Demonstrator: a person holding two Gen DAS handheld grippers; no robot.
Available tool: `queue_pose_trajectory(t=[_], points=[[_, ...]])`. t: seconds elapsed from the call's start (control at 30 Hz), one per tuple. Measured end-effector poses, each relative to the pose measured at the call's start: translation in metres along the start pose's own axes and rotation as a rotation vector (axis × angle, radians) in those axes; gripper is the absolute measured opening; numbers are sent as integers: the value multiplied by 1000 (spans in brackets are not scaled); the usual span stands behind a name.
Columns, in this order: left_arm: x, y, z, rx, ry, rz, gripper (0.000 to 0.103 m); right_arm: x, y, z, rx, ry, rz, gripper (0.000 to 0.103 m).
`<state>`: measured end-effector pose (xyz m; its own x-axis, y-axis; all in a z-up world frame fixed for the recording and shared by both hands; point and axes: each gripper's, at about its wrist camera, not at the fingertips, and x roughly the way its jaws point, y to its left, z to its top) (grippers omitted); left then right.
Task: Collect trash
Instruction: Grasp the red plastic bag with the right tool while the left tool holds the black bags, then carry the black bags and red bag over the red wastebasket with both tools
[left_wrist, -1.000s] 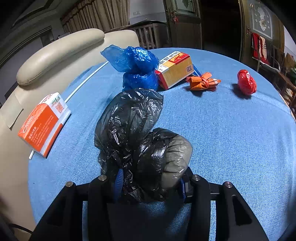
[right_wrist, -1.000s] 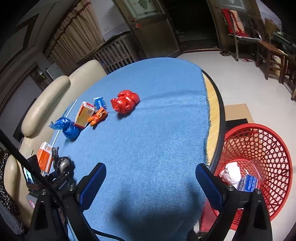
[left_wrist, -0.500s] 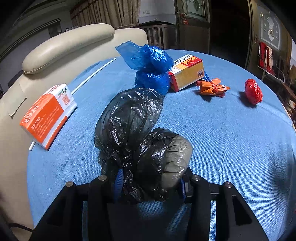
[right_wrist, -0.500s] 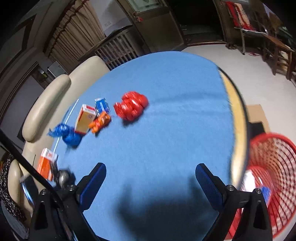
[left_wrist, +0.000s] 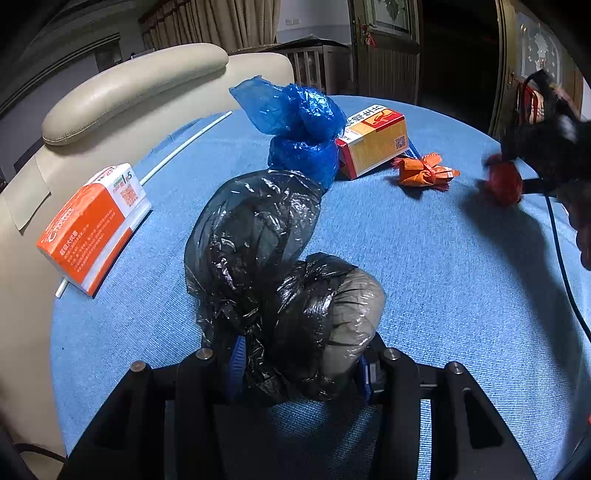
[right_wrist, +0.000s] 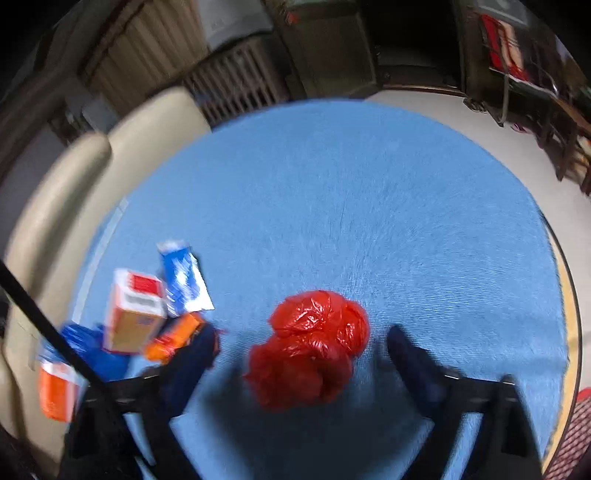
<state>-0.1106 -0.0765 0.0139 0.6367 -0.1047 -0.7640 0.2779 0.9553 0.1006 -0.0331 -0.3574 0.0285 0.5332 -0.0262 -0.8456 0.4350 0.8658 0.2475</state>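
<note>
My left gripper (left_wrist: 299, 365) is shut on a knotted black plastic bag (left_wrist: 258, 258) that rests on the blue tablecloth (left_wrist: 424, 295). A crumpled red plastic bag (right_wrist: 314, 332) lies between the fingers of my right gripper (right_wrist: 303, 341). Its jaws are closing, and a gap still shows on each side of the bag. In the left wrist view that red bag (left_wrist: 504, 182) sits at the far right under the blurred dark right gripper (left_wrist: 543, 147).
A blue bag (left_wrist: 299, 125), a yellow-and-red box (left_wrist: 375, 142), an orange wrapper (left_wrist: 424, 171), an orange box (left_wrist: 92, 229) and a white stick (left_wrist: 184, 147) lie on the cloth. A blue-and-white packet (right_wrist: 183, 277) lies behind the box. A cream sofa (left_wrist: 129, 85) borders the table; a red basket (right_wrist: 576, 424) stands off its right edge.
My right gripper swept from the basket side across the table and now straddles the red bag. It has come into the left wrist view. The left gripper kept still on the black bag.
</note>
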Motion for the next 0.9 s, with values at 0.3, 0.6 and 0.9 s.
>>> queue_pose_trajectory(t=[0.3,0.6,0.9], points=[[3,-4,2,11,1,13,49,-39,-10,-39,-42,-34,58,46],[3,-11,1,26,-2,35,49,-101,-20,-114,-23,-83,186,46],[1,-17,1,39,-5,56,49,-123,-5,-166,-74,-73,242,46]])
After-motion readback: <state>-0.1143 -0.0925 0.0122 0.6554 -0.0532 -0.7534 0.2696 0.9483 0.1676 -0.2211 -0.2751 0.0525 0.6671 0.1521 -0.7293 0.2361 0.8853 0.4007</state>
